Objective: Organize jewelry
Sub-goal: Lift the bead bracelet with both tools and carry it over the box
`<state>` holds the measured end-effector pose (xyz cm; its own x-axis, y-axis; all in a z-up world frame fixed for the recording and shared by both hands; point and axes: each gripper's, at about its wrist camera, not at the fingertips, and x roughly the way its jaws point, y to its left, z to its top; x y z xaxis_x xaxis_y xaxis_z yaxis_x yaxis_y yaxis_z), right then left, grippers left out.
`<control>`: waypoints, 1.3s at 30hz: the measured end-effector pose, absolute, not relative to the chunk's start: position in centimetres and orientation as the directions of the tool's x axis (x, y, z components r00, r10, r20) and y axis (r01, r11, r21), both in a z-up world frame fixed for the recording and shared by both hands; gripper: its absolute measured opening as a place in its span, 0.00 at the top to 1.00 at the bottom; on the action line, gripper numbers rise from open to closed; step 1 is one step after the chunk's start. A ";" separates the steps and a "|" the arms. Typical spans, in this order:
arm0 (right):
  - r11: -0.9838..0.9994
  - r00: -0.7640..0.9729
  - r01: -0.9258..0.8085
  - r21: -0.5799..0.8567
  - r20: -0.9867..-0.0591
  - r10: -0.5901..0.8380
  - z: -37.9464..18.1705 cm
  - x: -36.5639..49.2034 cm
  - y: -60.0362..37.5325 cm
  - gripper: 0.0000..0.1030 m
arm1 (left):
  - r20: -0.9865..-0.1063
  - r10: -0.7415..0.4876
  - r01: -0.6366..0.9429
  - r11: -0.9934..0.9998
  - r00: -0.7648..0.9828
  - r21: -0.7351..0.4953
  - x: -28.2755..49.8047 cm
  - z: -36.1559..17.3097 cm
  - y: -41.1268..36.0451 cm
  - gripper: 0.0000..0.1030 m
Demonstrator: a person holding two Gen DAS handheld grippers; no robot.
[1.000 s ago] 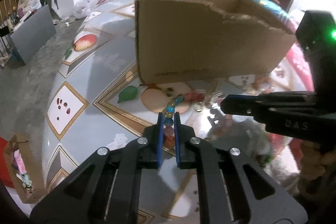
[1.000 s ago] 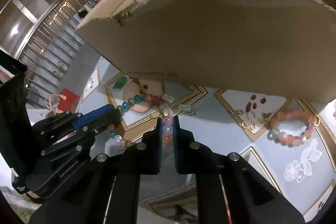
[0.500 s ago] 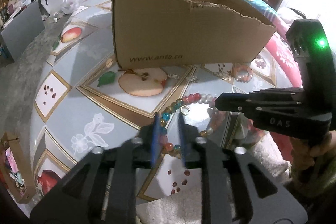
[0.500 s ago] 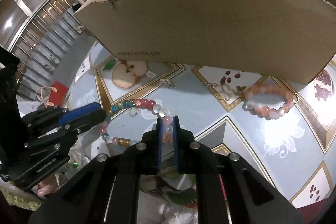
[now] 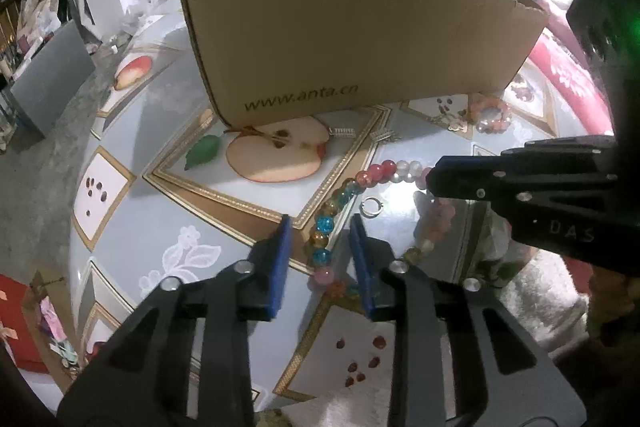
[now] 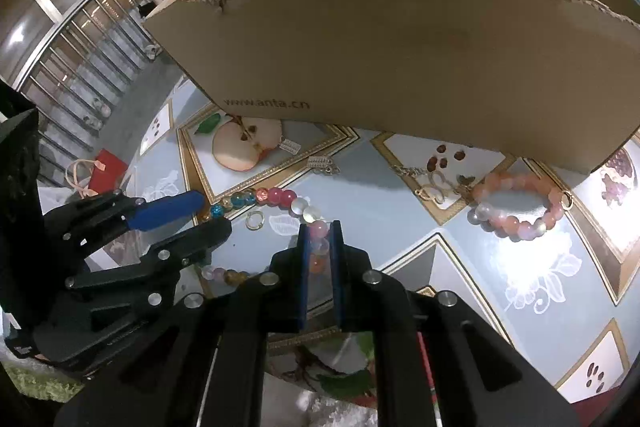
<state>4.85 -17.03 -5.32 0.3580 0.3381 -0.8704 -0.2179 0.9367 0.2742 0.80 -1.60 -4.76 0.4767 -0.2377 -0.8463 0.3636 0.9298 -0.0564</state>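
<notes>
A multicoloured bead necklace point(image 5: 322, 241) lies in a loop on the fruit-print tablecloth point(image 5: 168, 227), in front of a cardboard box point(image 5: 360, 39). My left gripper point(image 5: 320, 227) straddles the blue and amber beads; its jaws are closing, with gaps on both sides and neither pad pressing. My right gripper point(image 6: 320, 231) is shut on the pink and orange beads of the same necklace point(image 6: 280, 195). The left gripper point(image 6: 208, 215) shows at the left in the right wrist view. In the left wrist view the right gripper point(image 5: 430, 179) reaches in from the right.
A pink bead bracelet point(image 6: 516, 203) lies right of the necklace, near the cardboard box's point(image 6: 400, 47) corner, with gold earrings point(image 6: 436, 183) beside it. A small ring point(image 6: 255, 220) sits inside the necklace loop. Two silver clips point(image 5: 344, 131) lie by the printed apple. The table edge is close below.
My left gripper has let go of the beads and its jaws stand apart around them. Both grippers have drawn back from the box, and the necklace now lies spread on the cloth.
</notes>
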 end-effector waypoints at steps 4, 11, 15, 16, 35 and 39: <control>0.935 0.365 -0.228 0.271 -0.867 0.340 -5.4 4.9 -16.9 0.90 | -0.847 -0.234 0.359 0.932 0.476 -0.056 1.1 -4.7 -1.5 0.90; 0.931 0.378 -0.221 0.291 -0.854 0.357 -5.3 5.0 -17.1 0.90 | -0.835 -0.253 0.356 0.932 0.489 -0.073 1.1 -4.3 -1.4 0.92; 0.922 0.389 -0.217 0.322 -0.837 0.384 -4.7 4.7 -17.8 0.90 | -0.820 -0.270 0.352 0.932 0.505 -0.090 0.8 -3.4 -1.2 0.92; 0.920 0.391 -0.216 0.327 -0.834 0.389 -4.6 4.7 -17.8 0.90 | -0.816 -0.272 0.350 0.932 0.509 -0.092 0.7 -3.2 -1.1 0.92; 0.900 0.516 -0.264 0.347 -0.738 0.435 1.9 1.8 -20.0 0.91 | -0.706 -0.345 0.385 0.916 0.619 -0.110 -2.2 4.5 -1.3 0.92; 0.894 0.562 -0.296 0.336 -0.696 0.447 4.8 1.6 -20.4 0.91 | -0.666 -0.366 0.405 0.909 0.650 -0.104 -2.4 7.1 -1.4 0.92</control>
<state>1.64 -20.43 4.83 0.5619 0.4472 -0.6959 -0.2962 0.8942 0.3356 -2.37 -1.39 7.07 0.6497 -0.3659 -0.6663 0.4046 0.9085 -0.1044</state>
